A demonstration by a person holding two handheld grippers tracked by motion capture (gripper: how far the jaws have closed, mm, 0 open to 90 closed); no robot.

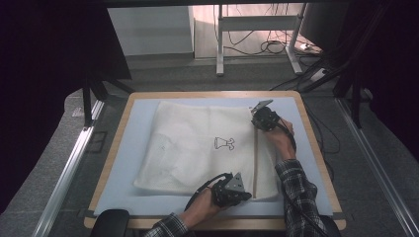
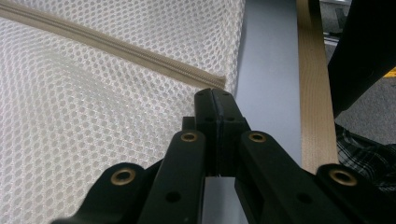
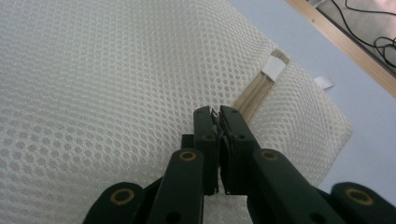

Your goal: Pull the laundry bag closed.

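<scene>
White mesh laundry bag (image 1: 202,148) flat on blue mat (image 1: 123,163) of wooden surface (image 1: 316,143), centre, small black print on top. Beige zipper (image 1: 256,158) along right side of bag, running near to far.

Left claw (image 1: 237,190) at near end of zipper, near-right corner of bag. Clenched; in left gripper view (image 2: 215,100) jaws pressed together just at zipper's end (image 2: 219,80), apparently pinching mesh edge, exact hold hard to confirm.

Right claw (image 1: 262,116) at far end of zipper, far-right corner. Clenched as well; in right gripper view (image 3: 215,114) something small and shiny between the tips, probably zipper pull, too small to be sure. White tag (image 3: 273,69) just beyond on the zipper line.

Judged step: sliding zipper along while near end anchored.

Risks:
- Pull slipping out of right claw, tiny grip.
- Mesh snagging in slider if fabric bunches.
- Left anchor slipping, whole bag dragging over mat instead of zipper moving.
- Bag lifting and folding if pull angled upward.
</scene>
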